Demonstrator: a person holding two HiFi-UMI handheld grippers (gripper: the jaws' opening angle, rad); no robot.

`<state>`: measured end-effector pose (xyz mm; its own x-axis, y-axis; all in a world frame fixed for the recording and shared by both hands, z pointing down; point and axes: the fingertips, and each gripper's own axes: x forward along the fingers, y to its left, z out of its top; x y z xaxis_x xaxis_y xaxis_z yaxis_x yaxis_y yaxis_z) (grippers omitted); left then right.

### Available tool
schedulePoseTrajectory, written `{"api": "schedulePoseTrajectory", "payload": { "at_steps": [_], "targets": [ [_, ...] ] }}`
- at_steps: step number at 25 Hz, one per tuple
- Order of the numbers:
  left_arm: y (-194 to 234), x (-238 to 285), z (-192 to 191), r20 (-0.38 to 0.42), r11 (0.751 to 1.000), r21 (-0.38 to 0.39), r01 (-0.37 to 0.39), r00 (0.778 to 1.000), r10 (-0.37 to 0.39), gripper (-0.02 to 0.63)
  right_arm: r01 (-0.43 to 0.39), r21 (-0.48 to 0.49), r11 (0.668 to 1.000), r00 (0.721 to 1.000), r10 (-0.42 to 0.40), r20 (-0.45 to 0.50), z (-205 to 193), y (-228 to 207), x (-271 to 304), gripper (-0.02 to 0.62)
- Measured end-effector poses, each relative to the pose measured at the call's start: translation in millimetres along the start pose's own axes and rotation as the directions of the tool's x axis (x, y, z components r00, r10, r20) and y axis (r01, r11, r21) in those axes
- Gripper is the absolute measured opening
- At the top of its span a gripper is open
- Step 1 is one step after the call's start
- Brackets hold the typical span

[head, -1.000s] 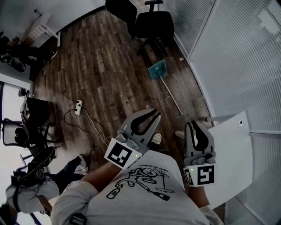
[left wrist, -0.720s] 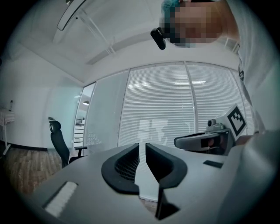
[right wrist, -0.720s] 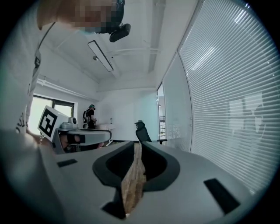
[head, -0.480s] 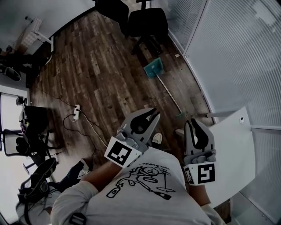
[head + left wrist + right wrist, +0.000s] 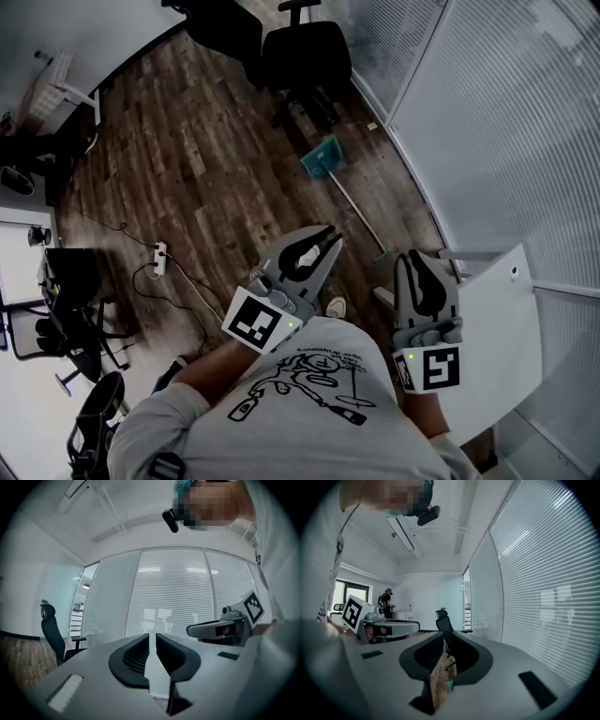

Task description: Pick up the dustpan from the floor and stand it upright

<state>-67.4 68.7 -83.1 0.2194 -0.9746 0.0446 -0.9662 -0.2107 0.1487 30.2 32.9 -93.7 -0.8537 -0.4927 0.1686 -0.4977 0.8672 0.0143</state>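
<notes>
The left claw [image 5: 152, 635] is clenched on nothing, its two jaws drawn together with only a sliver between them and blinds showing beyond. The right claw [image 5: 444, 635] reads the same in its own view: jaws nearly touching, nothing caught in them, a strip of wooden floor [image 5: 216, 159] visible through the slit. In the head view both are held out at chest height, side by side and well above the floor.

Ahead of them the dustpan [image 5: 322, 157] lies flat on the boards, well apart from either claw. Its teal pan points toward the black office chairs [image 5: 305, 52], and its long thin handle [image 5: 356, 211] runs back toward the person, beside the glass wall with blinds [image 5: 487, 122], and ends in a small green grip [image 5: 382, 253]. A power strip [image 5: 157, 255] with its cord lies off to the left, clear of the job.

The dustpan looks light and stiff, a plastic pan on a slim smooth pole. The pole would likely roll or slide in a loose pinch, so the green grip or the stretch just above it seems the best place to take hold. From there the pan's edge could stay on the floor as a pivot while the handle swings up.
</notes>
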Motion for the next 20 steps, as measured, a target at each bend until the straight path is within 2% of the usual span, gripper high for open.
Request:
{"api": "schedulePoseTrajectory", "payload": {
  "at_steps": [11, 20],
  "targets": [
    [81, 51, 26, 0.007, 0.995, 0.009, 0.1, 0.995, -0.1, 0.043, 0.069, 0.004, 0.998, 0.997, -0.069, 0.022, 28, -11, 95, 0.046],
    [107, 73, 27, -0.012, 0.983, 0.012, 0.182, 0.983, -0.182, 0.043, 0.183, 0.03, 0.983, 0.982, -0.184, 0.031, 29, -22, 117, 0.046]
  ]
}}
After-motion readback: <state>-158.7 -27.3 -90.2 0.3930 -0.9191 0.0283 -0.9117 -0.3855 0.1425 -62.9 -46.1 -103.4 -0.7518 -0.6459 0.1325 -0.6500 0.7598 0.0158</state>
